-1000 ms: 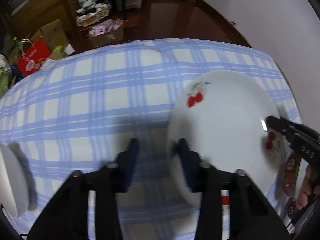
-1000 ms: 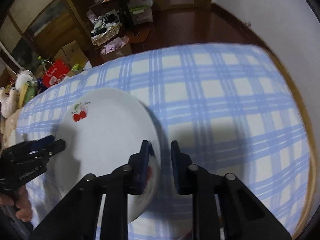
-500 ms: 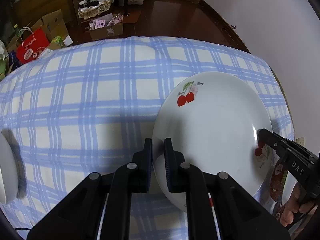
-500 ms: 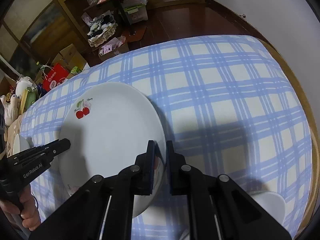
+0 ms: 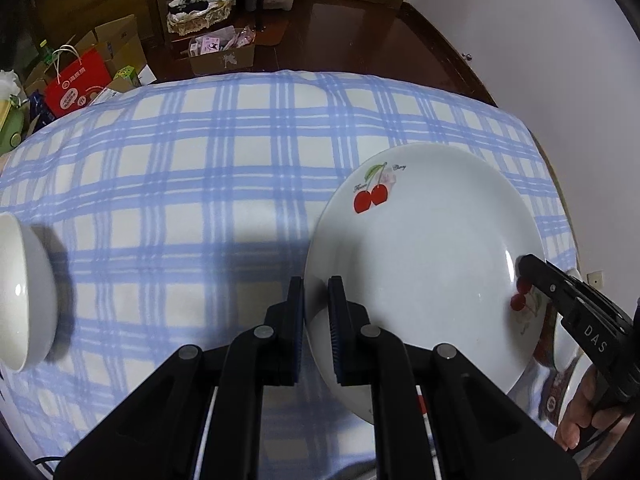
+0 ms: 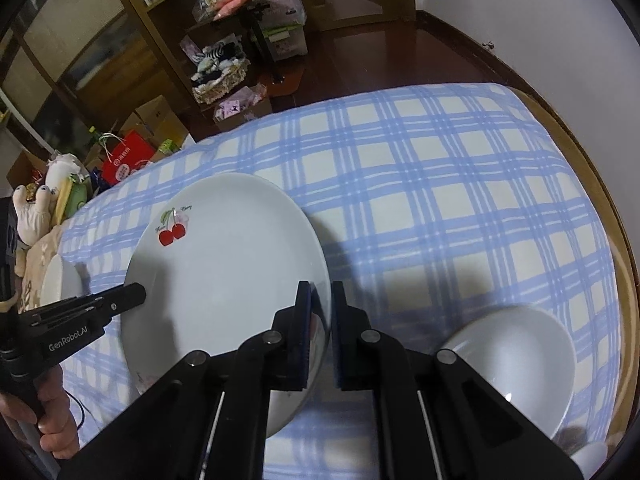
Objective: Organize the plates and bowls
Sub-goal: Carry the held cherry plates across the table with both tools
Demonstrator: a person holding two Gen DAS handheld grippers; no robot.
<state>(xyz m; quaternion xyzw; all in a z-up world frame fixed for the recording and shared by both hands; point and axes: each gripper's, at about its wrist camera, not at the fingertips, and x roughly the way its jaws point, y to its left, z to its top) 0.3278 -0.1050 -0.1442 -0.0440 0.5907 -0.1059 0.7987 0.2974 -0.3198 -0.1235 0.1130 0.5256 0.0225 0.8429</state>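
A white plate with red cherries (image 5: 428, 252) is held above the blue checked tablecloth (image 5: 192, 184). My left gripper (image 5: 317, 312) is shut on its left rim. My right gripper (image 6: 321, 320) is shut on its right rim; the plate also shows in the right wrist view (image 6: 224, 272). The right gripper appears at the plate's far side in the left wrist view (image 5: 560, 296). A white bowl (image 5: 24, 296) sits at the table's left edge. Another white bowl (image 6: 516, 356) sits at the right, beside my right gripper.
The checked cloth (image 6: 440, 184) covers the round table, whose wooden edge (image 6: 592, 168) shows at the right. A white wall (image 5: 560, 60) stands close on the right. Boxes, a red bag (image 5: 76, 88) and shelves crowd the floor beyond the table.
My left gripper has closed from open onto the plate's left rim. The plate, pinched by both grippers, has risen off the cloth and shifted slightly.
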